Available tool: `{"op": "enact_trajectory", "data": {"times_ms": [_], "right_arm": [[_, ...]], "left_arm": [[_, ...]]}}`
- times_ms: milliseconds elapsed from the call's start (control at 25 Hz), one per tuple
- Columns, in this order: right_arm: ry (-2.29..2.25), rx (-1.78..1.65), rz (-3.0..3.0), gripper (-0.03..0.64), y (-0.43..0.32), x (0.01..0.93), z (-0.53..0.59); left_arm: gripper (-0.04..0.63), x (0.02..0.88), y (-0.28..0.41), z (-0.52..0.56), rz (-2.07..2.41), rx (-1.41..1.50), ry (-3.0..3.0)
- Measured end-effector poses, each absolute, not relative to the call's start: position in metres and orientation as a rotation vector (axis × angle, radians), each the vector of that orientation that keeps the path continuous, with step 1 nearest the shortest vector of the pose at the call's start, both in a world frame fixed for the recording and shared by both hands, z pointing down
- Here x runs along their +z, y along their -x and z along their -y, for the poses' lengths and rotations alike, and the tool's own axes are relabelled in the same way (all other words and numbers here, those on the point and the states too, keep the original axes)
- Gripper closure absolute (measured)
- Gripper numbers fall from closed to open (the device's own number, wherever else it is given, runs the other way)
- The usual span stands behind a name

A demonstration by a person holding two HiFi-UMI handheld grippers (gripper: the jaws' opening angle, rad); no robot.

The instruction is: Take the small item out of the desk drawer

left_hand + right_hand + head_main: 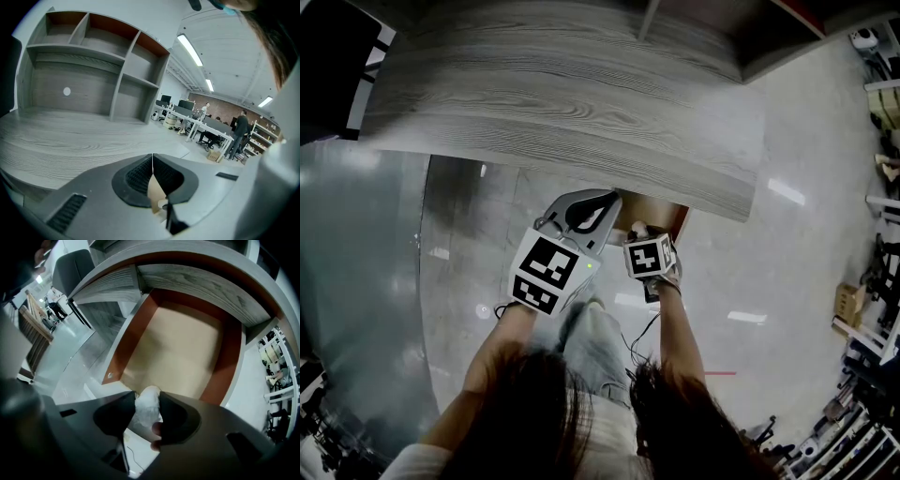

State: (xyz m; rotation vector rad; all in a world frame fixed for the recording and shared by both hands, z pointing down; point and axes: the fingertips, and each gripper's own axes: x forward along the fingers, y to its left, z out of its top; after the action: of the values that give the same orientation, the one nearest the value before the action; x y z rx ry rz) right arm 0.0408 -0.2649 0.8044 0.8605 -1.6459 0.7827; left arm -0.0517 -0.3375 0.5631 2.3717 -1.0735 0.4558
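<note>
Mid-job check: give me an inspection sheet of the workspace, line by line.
Surface: grey wood desk, top bare; drawer open below its front edge.
Job's things: white crumpled item between the right gripper's jaws, above the drawer's front.
Clutter: nothing seen.
Grippers: left gripper shut, nothing held; right gripper closed on the item, pointing steeply down.
Cables: thin dark cable hanging under the right gripper.
Surroundings: shelf unit on the desk; glossy floor; people at tables beyond.

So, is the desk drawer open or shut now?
Open. The drawer stands pulled out from under the desk, its bare floor showing; the right gripper holds a small white item.
</note>
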Motion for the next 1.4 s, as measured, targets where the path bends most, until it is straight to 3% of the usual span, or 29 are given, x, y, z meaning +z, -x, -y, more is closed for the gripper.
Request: {"op": "enact_trajectory", "data": {"times_ms": [1400], "right_arm": [[-1.132, 0.686, 1.862, 0.453, -0.051, 0.703, 0.238]], "left_arm": [[0.577, 0.495, 0.035, 0.265, 1.142, 0.433, -2.431]]}}
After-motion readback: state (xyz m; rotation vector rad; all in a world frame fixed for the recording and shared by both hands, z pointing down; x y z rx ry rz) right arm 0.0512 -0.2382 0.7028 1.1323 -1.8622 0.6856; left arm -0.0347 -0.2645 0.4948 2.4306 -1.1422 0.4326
